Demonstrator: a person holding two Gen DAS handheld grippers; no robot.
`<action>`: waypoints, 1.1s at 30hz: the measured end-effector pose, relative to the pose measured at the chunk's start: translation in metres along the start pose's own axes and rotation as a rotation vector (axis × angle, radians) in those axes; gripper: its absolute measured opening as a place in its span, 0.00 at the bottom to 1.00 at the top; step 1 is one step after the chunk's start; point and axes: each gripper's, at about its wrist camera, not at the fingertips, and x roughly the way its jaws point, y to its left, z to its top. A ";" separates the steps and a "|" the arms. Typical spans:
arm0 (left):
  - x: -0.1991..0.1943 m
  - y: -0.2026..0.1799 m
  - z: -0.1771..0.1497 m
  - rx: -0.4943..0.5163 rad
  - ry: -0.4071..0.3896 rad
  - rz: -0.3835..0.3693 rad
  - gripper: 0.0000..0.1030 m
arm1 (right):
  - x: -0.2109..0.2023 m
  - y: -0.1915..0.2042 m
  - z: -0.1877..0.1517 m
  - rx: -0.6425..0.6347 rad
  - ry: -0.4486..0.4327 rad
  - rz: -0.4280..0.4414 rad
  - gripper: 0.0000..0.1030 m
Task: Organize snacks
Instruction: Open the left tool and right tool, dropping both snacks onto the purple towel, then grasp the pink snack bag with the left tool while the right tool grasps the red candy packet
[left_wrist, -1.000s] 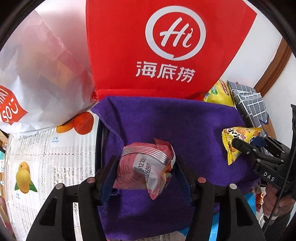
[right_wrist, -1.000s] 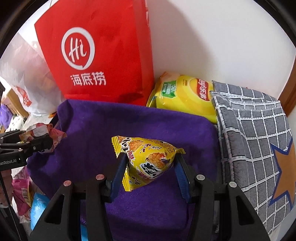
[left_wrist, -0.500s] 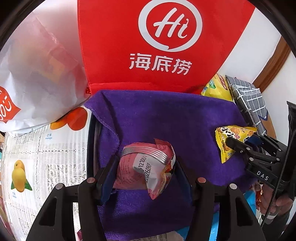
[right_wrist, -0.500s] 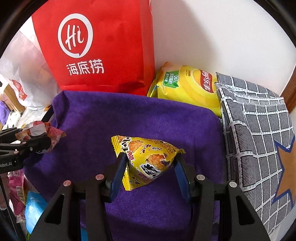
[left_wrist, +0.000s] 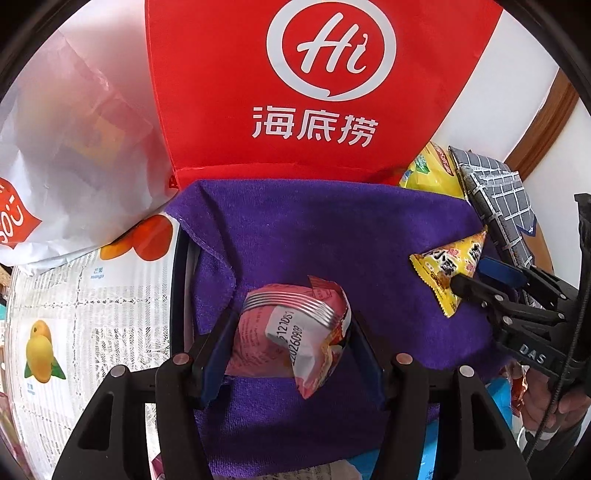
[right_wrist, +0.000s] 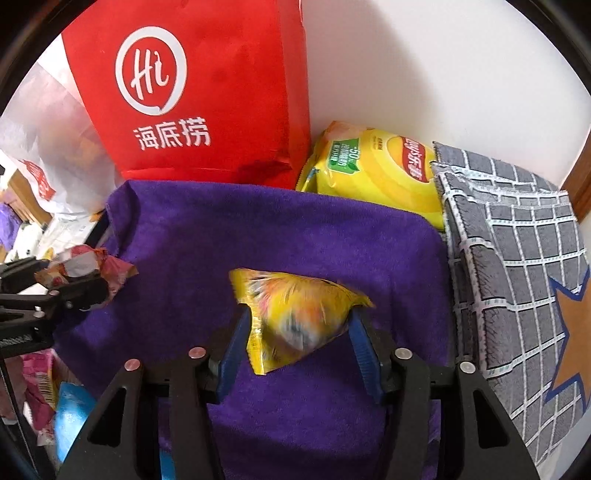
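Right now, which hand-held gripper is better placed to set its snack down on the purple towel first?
Right, probably. The right hand-held gripper holds its yellow triangular snack packet over mid-towel; the left holds the pink packet near the towel's left edge.

Bright even daylight, fisheye edge vignette, yellow snack packet (right_wrist: 295, 314) motion-blurred

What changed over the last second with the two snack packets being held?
The yellow packet has turned between the right gripper fingers, one corner now pointing up, and it looks blurred. Both grippers have edged toward the red bag. The left gripper still clamps the pink packet over the purple cloth.
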 end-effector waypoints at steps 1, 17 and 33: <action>0.000 0.000 0.000 0.001 0.000 -0.001 0.58 | -0.002 0.001 0.000 -0.001 -0.004 0.009 0.61; -0.058 -0.008 0.002 0.009 -0.098 -0.018 0.75 | -0.077 0.016 0.001 0.034 -0.159 -0.042 0.78; -0.146 -0.024 -0.027 0.036 -0.205 -0.056 0.75 | -0.179 -0.005 -0.081 0.139 -0.248 -0.173 0.78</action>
